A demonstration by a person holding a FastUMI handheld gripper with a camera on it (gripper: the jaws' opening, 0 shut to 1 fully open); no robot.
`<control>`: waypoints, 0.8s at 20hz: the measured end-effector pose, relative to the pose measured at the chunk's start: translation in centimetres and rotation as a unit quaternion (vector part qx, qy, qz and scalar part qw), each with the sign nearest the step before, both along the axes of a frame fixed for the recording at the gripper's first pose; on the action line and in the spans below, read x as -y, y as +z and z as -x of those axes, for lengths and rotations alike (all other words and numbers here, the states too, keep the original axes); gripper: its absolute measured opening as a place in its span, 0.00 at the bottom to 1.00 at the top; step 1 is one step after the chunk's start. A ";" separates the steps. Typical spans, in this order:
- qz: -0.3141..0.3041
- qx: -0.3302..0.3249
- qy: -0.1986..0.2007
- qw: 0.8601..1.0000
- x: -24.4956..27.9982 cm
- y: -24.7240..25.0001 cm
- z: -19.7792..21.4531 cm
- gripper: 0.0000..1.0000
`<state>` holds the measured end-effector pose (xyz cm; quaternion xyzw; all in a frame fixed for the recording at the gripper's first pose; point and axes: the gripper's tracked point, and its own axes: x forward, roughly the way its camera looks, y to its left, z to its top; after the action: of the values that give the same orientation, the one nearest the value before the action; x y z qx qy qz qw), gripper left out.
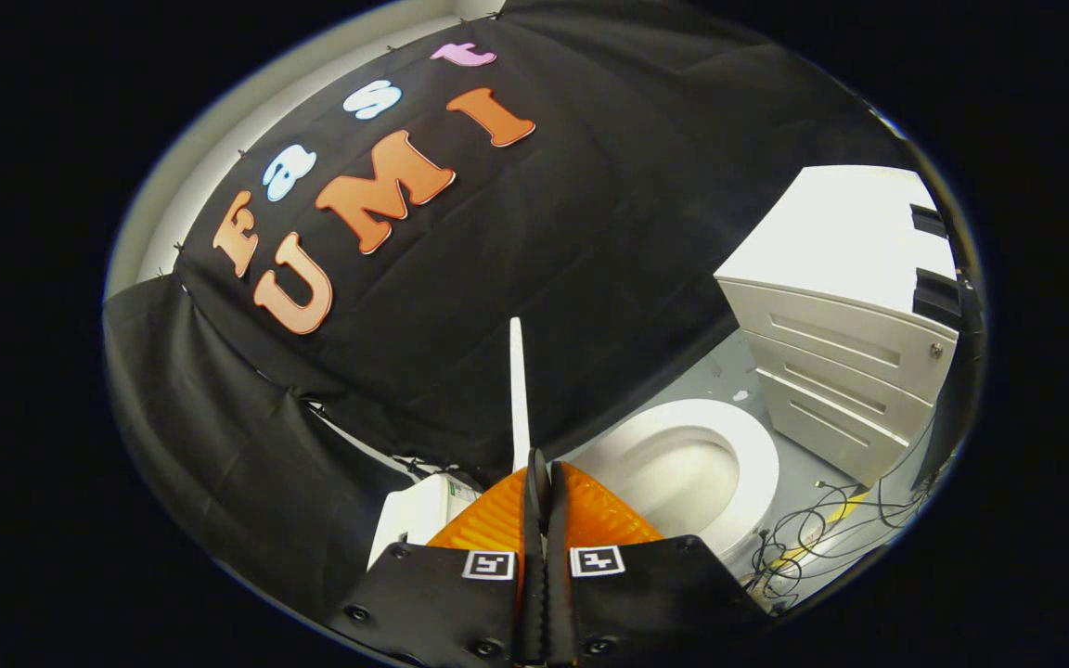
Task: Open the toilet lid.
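Booth: tool (542, 468) pinching upright lid (518, 390), edge-on

Even, bright light — sharp centre, strong fisheye bending toward the edges.

Tool (542, 468) fingers pinched tight w/ a thin upright edge clamped between them, pointing fwd & slightly down

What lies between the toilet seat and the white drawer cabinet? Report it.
In the gripper view, grey floor, with tangled cables at its nearer end, separates toilet seat and drawer cabinet. The claw pinches the upright lid by its edge.
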<state>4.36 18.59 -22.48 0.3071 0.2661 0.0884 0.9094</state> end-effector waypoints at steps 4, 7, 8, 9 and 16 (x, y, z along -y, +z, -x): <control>0.008 0.007 0.015 1.000 -2.4 1.5 0.5 0.08; 0.025 0.014 0.028 0.999 -3.9 2.6 0.8 0.08; 0.028 0.016 0.032 0.999 -4.4 3.0 0.8 0.08; 0.031 0.018 0.035 0.999 -5.0 3.3 0.8 0.08; 0.065 0.029 0.058 0.996 -8.7 4.7 2.1 0.08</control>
<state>2.25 27.34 -17.74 0.2283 0.2621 0.1322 0.9283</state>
